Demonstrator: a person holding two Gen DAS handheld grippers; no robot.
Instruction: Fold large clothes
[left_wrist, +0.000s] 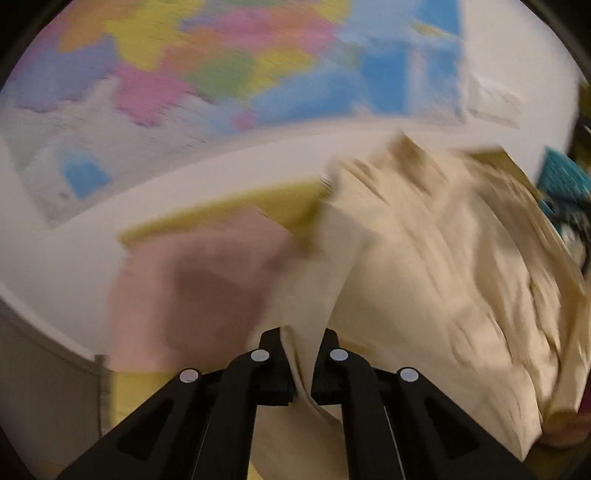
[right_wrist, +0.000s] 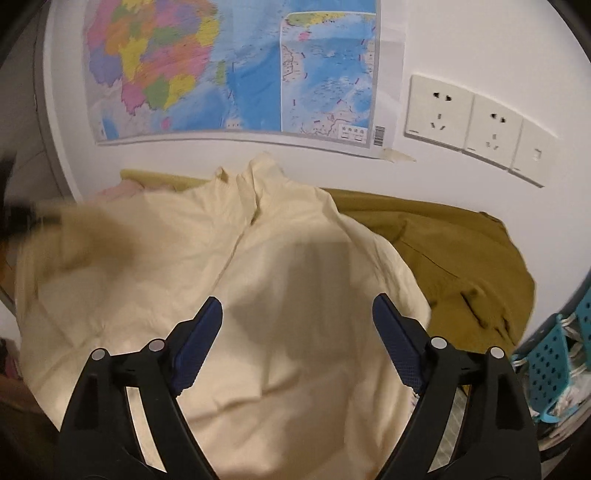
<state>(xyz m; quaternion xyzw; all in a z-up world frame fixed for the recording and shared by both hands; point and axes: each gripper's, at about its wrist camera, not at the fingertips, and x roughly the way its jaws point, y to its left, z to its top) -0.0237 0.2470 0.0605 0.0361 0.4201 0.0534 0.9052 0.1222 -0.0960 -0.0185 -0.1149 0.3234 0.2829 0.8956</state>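
Fingers of my left gripper (left_wrist: 303, 363) are clamped on a fold of the cream garment (right_wrist: 229, 280); my right gripper (right_wrist: 297, 332) hovers spread wide above it, holding nothing. Only the left view shows pink cloth (left_wrist: 192, 288). Only the right shows wall sockets (right_wrist: 476, 125), mustard fabric (right_wrist: 461, 258) and a blue basket (right_wrist: 550, 362), contents unclear.

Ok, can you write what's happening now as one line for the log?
left claw: shut on cream garment | right claw: open above it | mustard cloth: lying beside it
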